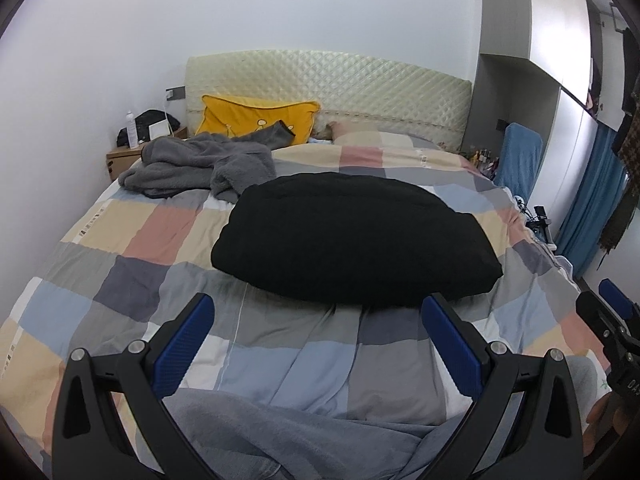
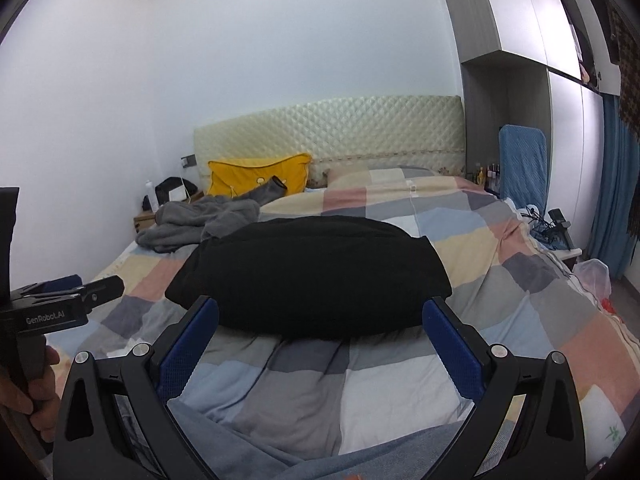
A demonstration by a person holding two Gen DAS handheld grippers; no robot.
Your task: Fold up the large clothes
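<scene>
Far left, against the white wall, a small wooden nightstand (image 1: pixel 122 159) carries a white bottle (image 1: pixel 131 129) and a dark bag (image 1: pixel 154 122). Just right of it, on the far left part of the bed, a grey fleece garment (image 1: pixel 200 168) lies crumpled, one sleeve reaching up onto a yellow pillow (image 1: pixel 258 118) that leans on the quilted cream headboard (image 1: pixel 360 88).

The bed is covered by a checked quilt (image 1: pixel 132 240) in pink, beige, blue and grey. In the middle of it sits a black garment (image 1: pixel 352 240), folded into a thick, puffy bundle, touching neither tool.

The left gripper (image 1: pixel 316 340) hangs over the near edge of the quilt with its blue-padded fingers spread wide and nothing between them. The right gripper (image 2: pixel 320 340) is beside it, likewise spread wide and empty, the near edge of the black bundle showing between its fingertips but farther off. Grey-blue cloth (image 2: pixel 280 456) shows at the near edge beneath both.

Far right stand a blue padded board (image 2: pixel 522 164), grey and white wardrobes (image 2: pixel 520 92) and a blue curtain (image 2: pixel 612 184).
</scene>
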